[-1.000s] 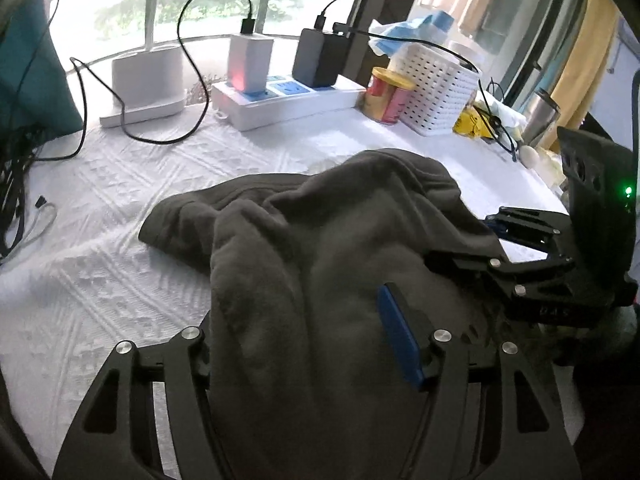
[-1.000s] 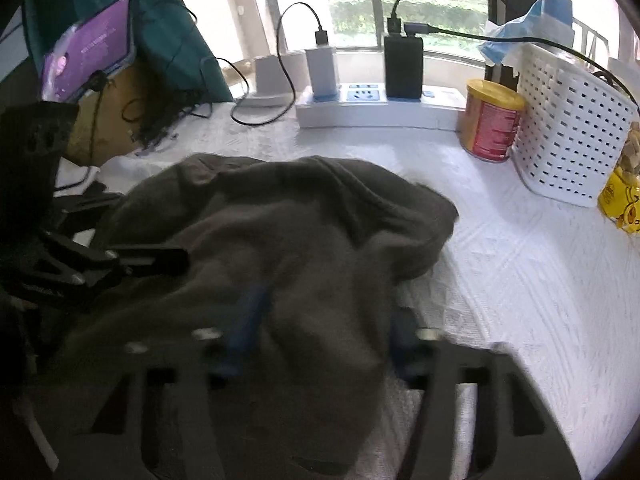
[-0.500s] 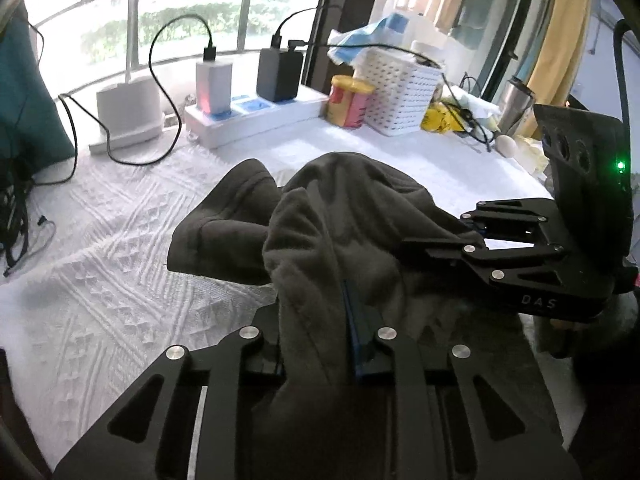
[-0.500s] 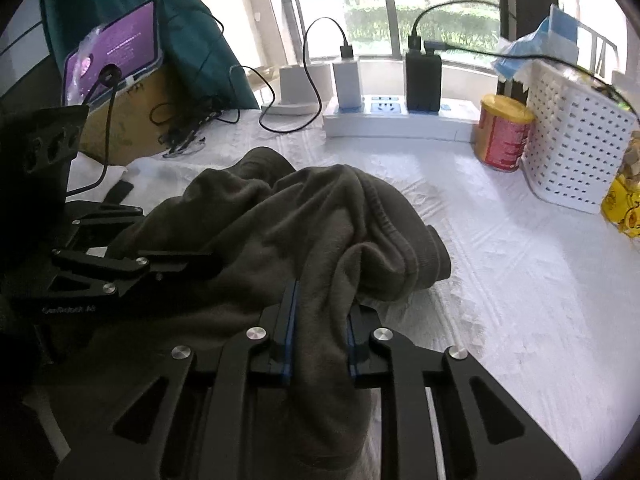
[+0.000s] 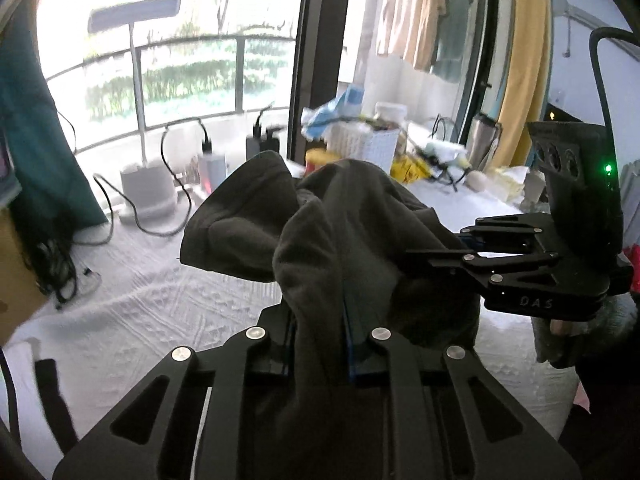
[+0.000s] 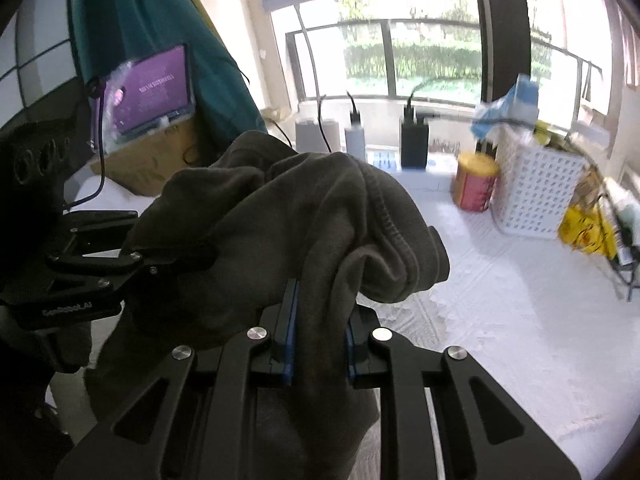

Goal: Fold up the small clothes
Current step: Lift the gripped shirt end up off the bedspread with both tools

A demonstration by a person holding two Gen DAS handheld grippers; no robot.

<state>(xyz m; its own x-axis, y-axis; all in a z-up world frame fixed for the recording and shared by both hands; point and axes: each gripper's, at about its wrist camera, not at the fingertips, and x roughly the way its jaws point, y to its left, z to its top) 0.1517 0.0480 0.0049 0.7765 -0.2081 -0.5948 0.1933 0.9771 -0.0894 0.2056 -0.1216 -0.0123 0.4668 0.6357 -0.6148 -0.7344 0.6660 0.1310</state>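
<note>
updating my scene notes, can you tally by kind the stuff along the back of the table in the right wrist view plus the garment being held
dark grey garment: 1
plugged-in chargers: 3
power strip: 1
red and yellow can: 1
white lattice basket: 1
yellow packet: 1
total: 8

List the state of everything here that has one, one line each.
Garment: bunched, lifted off the table, gripped at two spots.
Left gripper: shut on the garment.
Right gripper: shut on the garment.
Tablet: screen on, purple.
Black charger: plugged in, cable attached.
Basket: upright, stuffed.
Can: upright.
</note>
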